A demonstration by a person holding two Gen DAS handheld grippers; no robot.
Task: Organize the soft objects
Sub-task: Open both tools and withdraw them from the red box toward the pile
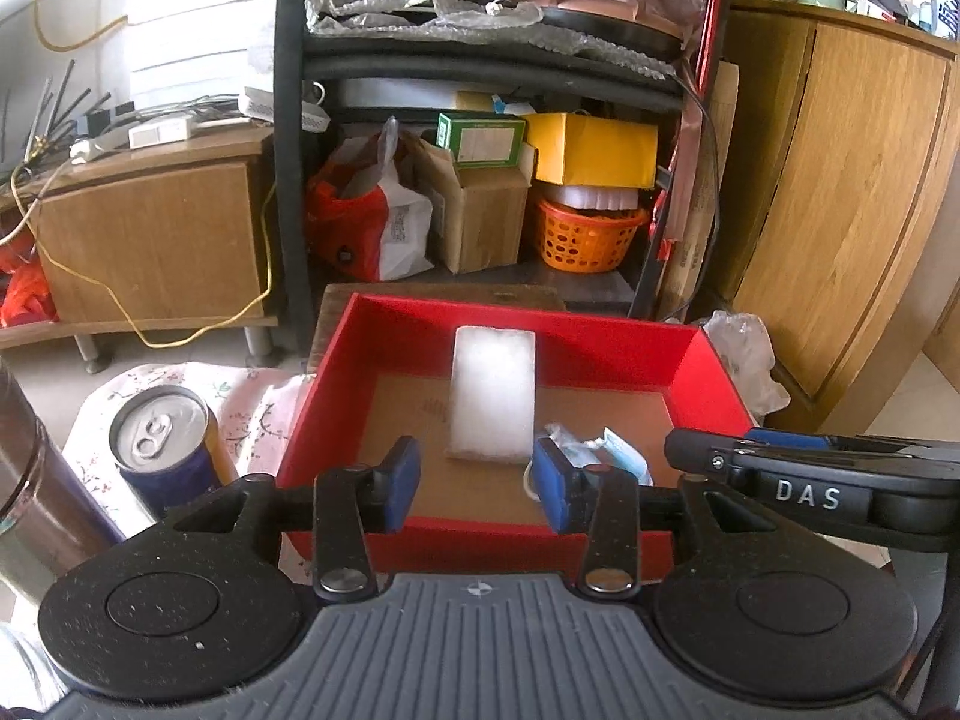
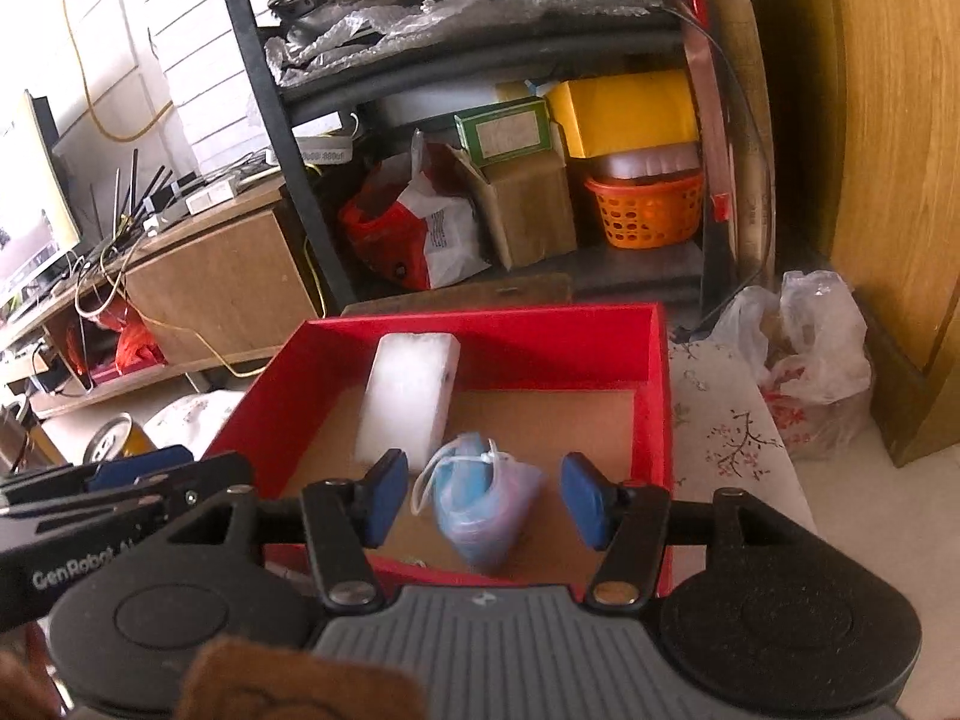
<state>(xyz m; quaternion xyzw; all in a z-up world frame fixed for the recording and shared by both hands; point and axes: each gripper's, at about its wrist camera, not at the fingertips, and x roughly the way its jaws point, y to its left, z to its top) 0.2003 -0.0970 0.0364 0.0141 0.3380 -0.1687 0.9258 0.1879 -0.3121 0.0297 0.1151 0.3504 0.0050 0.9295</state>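
Observation:
A red box (image 1: 714, 372) (image 2: 657, 396) with a brown floor stands on a flowered cloth. Inside, a white foam block (image 1: 493, 393) (image 2: 411, 399) leans on the far wall. A small clear bag of blue face masks (image 2: 480, 498) (image 1: 621, 453) lies near the front. My left gripper (image 1: 477, 489) is open and empty over the box's front edge, in front of the block. My right gripper (image 2: 483, 501) is open, its blue pads (image 2: 384, 495) either side of the mask bag, apart from it. The right gripper's body (image 1: 840, 480) shows in the left wrist view.
A drink can (image 1: 165, 450) (image 2: 114, 438) stands left of the box, and a metal flask (image 1: 30, 492) further left. A black shelf rack (image 1: 480, 180) with boxes and an orange basket (image 1: 585, 234) is behind. A plastic bag (image 2: 804, 354) lies right, by a wooden cabinet (image 1: 840, 180).

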